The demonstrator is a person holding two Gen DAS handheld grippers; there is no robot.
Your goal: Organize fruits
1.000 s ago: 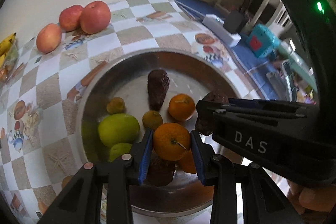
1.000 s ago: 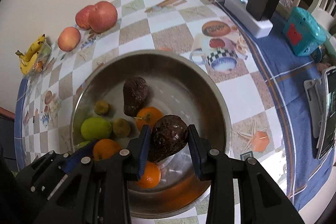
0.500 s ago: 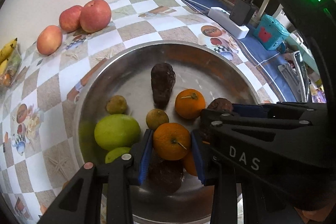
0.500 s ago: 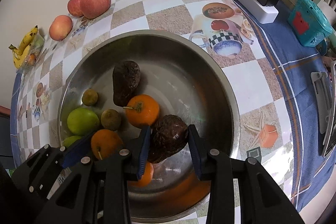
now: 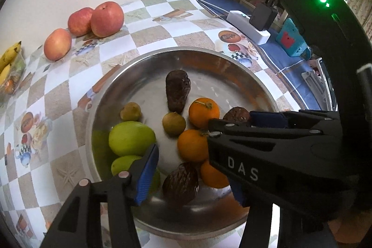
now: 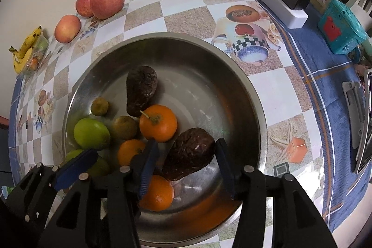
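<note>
A steel bowl (image 5: 232, 66) (image 6: 253, 94) on the checkered table holds oranges, green fruits, small olive-coloured fruits and dark avocados. My left gripper (image 5: 194, 174) is open above the bowl's near side; an orange (image 5: 191, 145) lies loose just beyond its jaws. My right gripper (image 6: 186, 164) is open, with a dark avocado (image 6: 189, 153) lying between its parted jaws in the bowl. Another avocado (image 6: 141, 90) lies further in. The right gripper crosses the left wrist view and hides part of the bowl.
Three red apples (image 6: 105, 1) and a banana bunch (image 6: 25, 48) sit at the far left by the wall. A white power strip (image 6: 279, 6), a teal toy (image 6: 339, 27) and a phone stand (image 6: 355, 113) lie on the blue cloth at the right.
Both grippers have opened. The left one let go of the orange and the right one let go of the dark avocado; both fruits now lie in the bowl.
</note>
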